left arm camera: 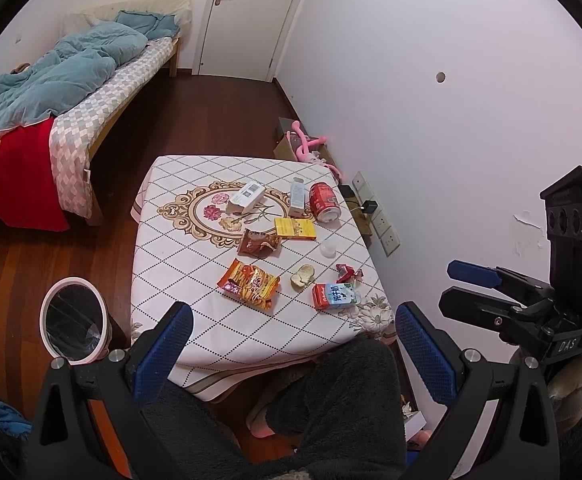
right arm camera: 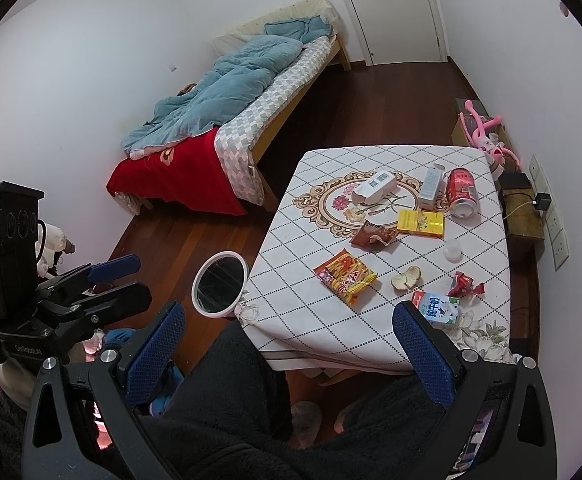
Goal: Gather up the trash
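Left wrist view: both grippers, left [left arm camera: 294, 354] & right [right arm camera: 289, 354], spread wide, empty, above table [left arm camera: 163, 264] w/ wrappers [left arm camera: 249, 283], can [left arm camera: 324, 201]; bin [left arm camera: 75, 325] beside.

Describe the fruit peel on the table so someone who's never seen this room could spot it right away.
Find the small table with the diamond-checked cloth. Near its front right end, the peel lies between the orange snack bag and the crumpled red wrapper. It is the only pale, curled, unprinted scrap.

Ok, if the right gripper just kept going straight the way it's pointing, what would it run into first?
Probably the near edge of the table, around the orange snack packet. The right gripper is open and held above the person's dark-clad lap; nothing else shows in between, though depth is hard to judge here.
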Tool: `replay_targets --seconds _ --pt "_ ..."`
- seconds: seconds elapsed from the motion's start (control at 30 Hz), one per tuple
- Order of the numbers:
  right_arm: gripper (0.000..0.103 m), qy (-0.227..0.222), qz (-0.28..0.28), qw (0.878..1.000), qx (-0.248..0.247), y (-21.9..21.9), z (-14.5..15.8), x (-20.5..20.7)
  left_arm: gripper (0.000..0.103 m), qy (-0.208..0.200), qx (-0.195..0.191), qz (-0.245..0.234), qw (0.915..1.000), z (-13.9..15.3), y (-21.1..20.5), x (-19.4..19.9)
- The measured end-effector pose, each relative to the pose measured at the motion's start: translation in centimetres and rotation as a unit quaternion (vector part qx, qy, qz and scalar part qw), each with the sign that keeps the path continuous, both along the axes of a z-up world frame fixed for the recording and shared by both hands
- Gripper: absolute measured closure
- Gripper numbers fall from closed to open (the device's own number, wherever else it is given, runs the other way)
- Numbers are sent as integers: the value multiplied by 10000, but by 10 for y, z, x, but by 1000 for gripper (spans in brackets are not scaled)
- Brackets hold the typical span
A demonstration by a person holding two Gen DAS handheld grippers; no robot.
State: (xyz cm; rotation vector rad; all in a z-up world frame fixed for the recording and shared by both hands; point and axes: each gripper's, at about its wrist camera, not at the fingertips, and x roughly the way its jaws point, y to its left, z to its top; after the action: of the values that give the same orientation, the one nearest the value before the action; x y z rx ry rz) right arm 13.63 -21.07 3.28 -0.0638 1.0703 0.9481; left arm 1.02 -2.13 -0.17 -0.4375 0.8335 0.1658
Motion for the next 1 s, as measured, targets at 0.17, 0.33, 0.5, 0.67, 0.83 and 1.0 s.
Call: replay_targets --seconds 0.17,0.33,0.5,0.67,0.83,1.0 --pt "0 -15 3 10000 16 1 4 1 0 -15 7 -17 10000 1 0 -1" --pt "0 -15 2 10000 21 0 5 0 0 -33 22 -41 10000 3 -2 -1" --pt "0 -21 22 10000 57 2 8 1 0 15 89 0 10000 0 -2 0" --pt "0 355 -528 9980 -24 -2 -20 13 0 390 611 603 9955 -33 10 24" --pt "0 685 -1633 9839 -257 -17 -89 34 0 996 877 972 9864 -102 30 63" --pt "0 1345 -2815 9496 -310 -36 -178 65 0 1746 669 1054 9767 -183 50 97"
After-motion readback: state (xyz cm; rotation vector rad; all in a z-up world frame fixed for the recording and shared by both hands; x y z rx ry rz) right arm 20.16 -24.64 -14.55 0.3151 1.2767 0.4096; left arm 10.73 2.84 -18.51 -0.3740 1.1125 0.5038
